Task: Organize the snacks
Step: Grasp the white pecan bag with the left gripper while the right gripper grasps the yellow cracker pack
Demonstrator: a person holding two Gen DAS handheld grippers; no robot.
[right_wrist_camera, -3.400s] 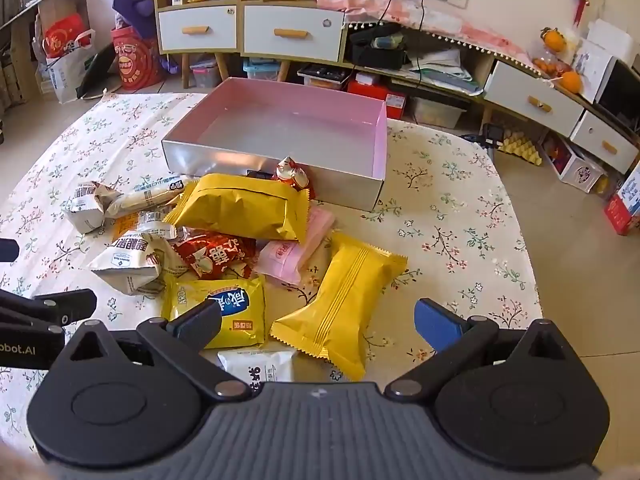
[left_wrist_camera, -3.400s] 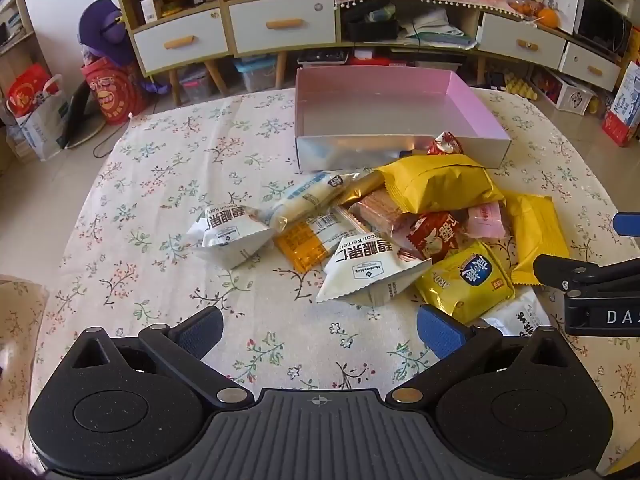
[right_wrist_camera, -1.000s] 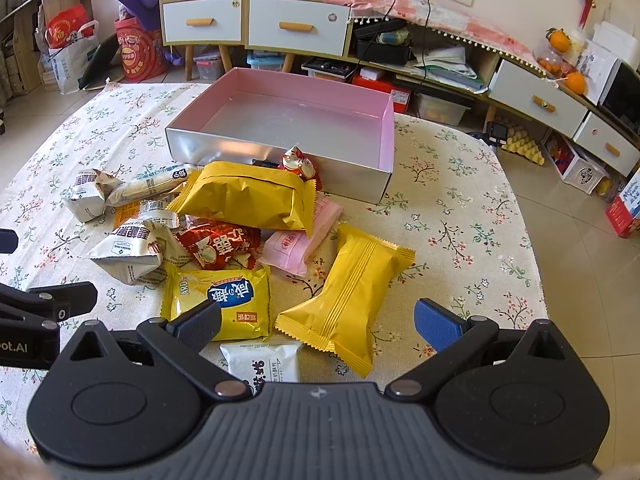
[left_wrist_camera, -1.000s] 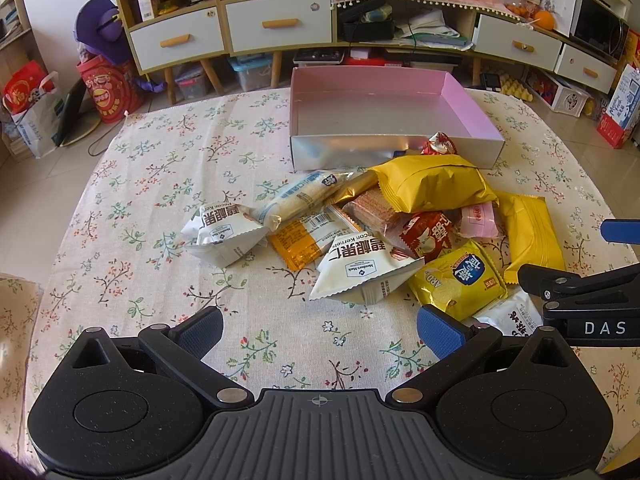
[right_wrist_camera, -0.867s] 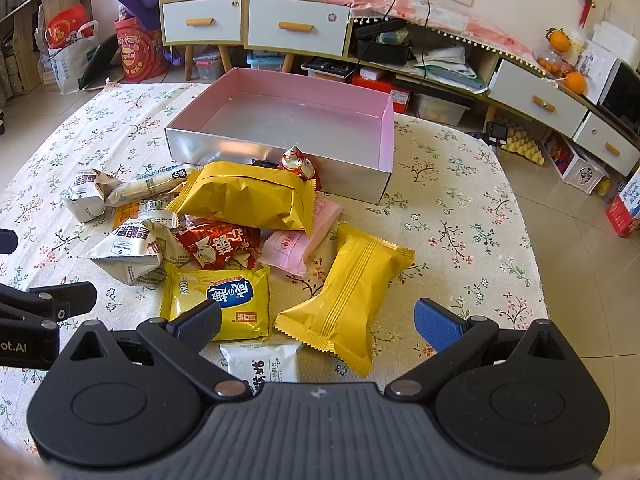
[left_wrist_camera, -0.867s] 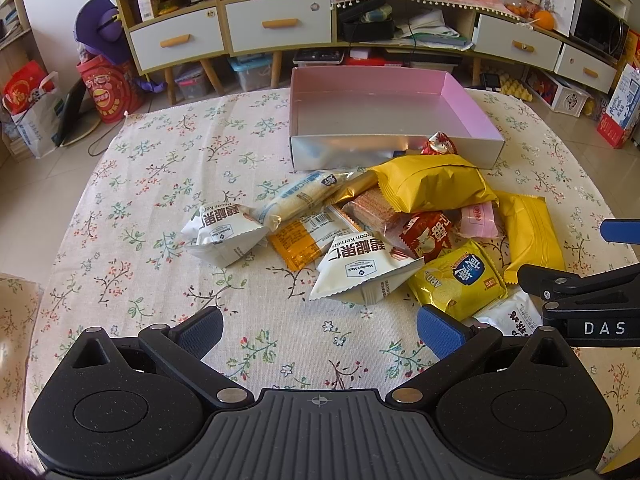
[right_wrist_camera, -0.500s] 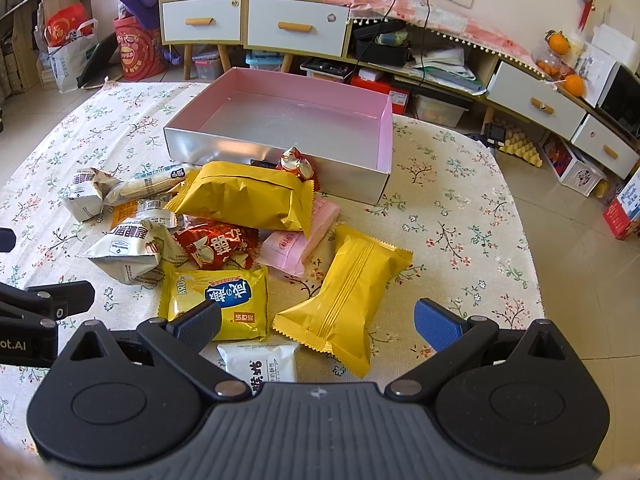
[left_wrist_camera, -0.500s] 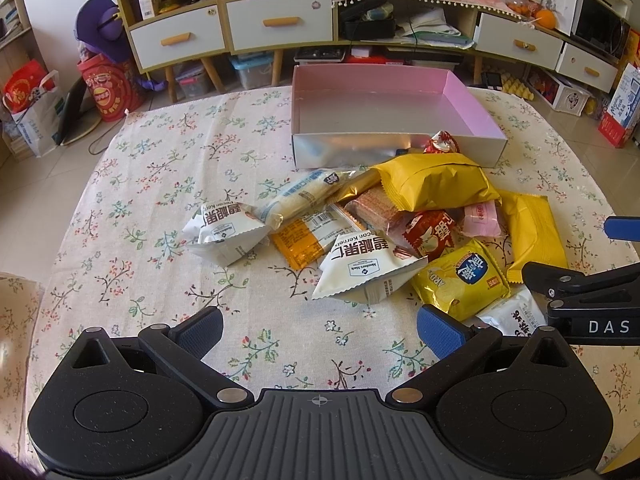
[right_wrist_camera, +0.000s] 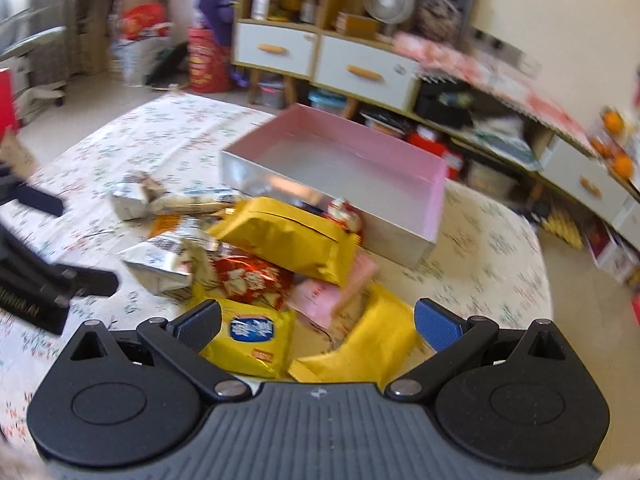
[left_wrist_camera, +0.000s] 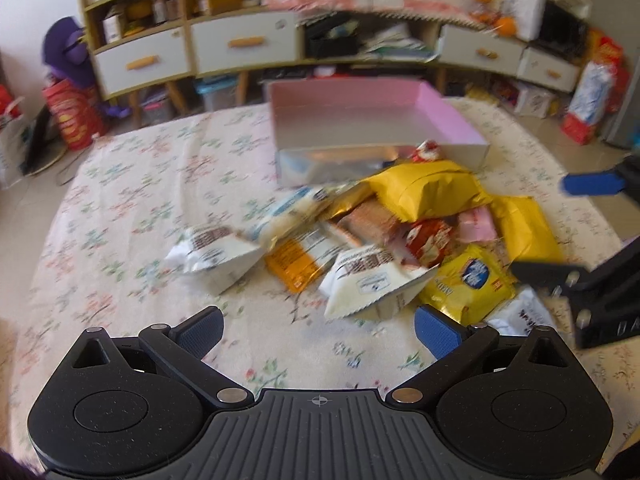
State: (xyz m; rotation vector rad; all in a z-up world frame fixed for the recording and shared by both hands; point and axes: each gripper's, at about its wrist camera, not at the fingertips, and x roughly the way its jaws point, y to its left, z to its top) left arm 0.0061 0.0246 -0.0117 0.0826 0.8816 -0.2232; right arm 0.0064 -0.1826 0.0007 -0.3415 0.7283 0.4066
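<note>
The heap of crinkly snack packets (left_wrist_camera: 392,240) lies on the flower-printed tablecloth (left_wrist_camera: 140,208), just in front of the shallow pink cardboard box with silver outer walls (left_wrist_camera: 360,120). The left gripper (left_wrist_camera: 318,326) hangs with its blue-padded fingers spread wide and nothing between them, the white triangular packet (left_wrist_camera: 368,284) just ahead of its right finger. The right gripper (right_wrist_camera: 316,320) is likewise spread and empty, low over the heap, with the yellow packet bearing a blue label (right_wrist_camera: 248,338) and the plain yellow pillow packet (right_wrist_camera: 360,344) between its fingers. Behind the table stand white-drawered wooden cabinets (left_wrist_camera: 188,52). Both views are blurred.
</note>
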